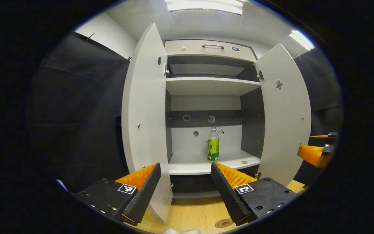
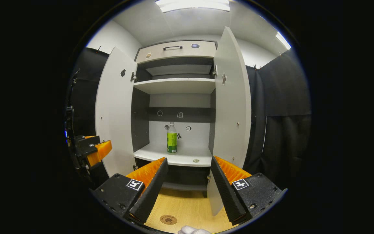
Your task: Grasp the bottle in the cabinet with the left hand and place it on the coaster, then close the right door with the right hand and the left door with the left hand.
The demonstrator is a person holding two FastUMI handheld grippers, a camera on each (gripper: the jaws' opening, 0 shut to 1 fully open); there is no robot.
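So right up front in the left gripper view the left gripper (image 1: 184, 182) has its jaws spread wide with nothing between them, hanging over the wooden surface (image 1: 190, 214). The round brown coaster (image 1: 223, 223) sits on that surface just below the gripper. Past it the cabinet (image 1: 206, 48) stands with both doors swung open, left door (image 1: 144, 107) and right door (image 1: 286, 110). The bottle (image 1: 213, 144), green label, white cap, stands upright on the lower shelf (image 1: 190, 167), well apart from both grippers, with a tiny round thing (image 1: 244, 162) near the shelf's front edge. In the right gripper view the right gripper (image 2: 188, 180) is spread open and empty too, coaster (image 2: 168, 219) beneath it, bottle (image 2: 171, 138) straight ahead. A bit of white glove (image 2: 193, 230) peeks in at the bottom
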